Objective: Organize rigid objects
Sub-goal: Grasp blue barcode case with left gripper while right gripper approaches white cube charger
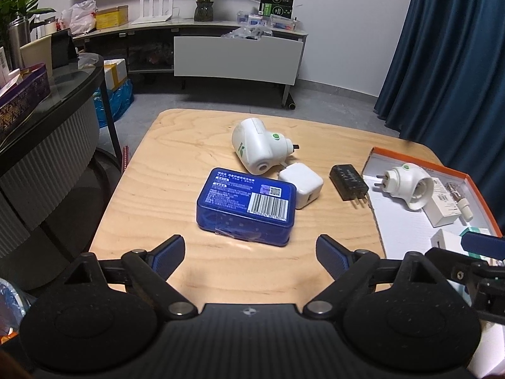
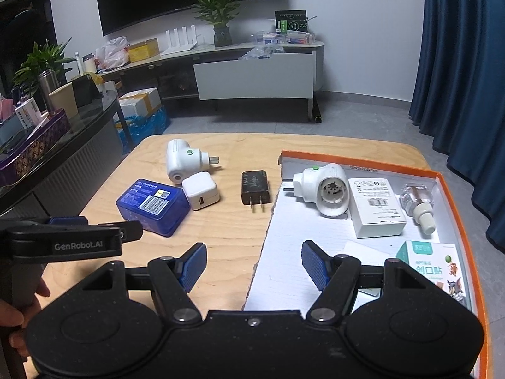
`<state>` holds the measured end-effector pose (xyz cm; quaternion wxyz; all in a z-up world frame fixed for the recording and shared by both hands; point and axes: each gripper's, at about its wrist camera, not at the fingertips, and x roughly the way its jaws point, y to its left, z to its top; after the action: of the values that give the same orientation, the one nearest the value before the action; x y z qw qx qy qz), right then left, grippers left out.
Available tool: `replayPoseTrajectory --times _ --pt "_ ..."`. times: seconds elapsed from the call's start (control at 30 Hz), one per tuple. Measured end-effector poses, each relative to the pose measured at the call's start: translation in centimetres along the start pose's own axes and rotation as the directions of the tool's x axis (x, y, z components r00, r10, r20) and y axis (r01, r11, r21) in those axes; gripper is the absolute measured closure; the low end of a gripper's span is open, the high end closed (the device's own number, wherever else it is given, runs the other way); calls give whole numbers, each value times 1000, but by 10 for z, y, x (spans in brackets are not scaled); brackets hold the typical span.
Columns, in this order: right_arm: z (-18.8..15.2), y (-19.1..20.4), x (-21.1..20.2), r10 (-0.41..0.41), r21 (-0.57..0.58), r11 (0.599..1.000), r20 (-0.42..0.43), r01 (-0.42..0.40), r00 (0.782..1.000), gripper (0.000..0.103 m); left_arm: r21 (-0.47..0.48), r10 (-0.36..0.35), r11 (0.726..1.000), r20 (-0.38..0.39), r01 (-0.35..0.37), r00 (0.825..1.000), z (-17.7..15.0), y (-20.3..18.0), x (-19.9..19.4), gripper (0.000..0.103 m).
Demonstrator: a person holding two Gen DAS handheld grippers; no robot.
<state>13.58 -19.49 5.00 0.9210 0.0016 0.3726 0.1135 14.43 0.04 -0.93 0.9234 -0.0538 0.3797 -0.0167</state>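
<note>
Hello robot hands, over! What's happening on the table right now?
Left gripper open, empty, facing blue case. Right gripper open, empty, over orange-rimmed box edge. White charger touches case; nothing blocking.

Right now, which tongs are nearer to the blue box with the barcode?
Left. The left tongs are open just in front of the blue box. The right tongs are open further right, at the orange tray's edge.

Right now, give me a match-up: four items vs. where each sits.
Items:
1. blue case
2. black charger
3. glass bottle
4. white cube charger

Places:
A. in the tray, far right
B. on the table, just left of the tray
C. nearest the left gripper
D. touching the blue case's right end

Pairs: 1-C, 2-B, 3-A, 4-D
</note>
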Motion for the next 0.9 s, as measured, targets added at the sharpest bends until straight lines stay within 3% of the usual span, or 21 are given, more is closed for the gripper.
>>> replayPoseTrajectory --times 0.5,0.9 --pt "1 3 25 13 -6 1000 -30 -13 999 24 32 -16 999 -12 16 1000 9 6 34 1" --pt "4 0 39 14 -8 1000 -41 -15 999 24 78 14 997 -13 -13 1000 19 9 73 0"
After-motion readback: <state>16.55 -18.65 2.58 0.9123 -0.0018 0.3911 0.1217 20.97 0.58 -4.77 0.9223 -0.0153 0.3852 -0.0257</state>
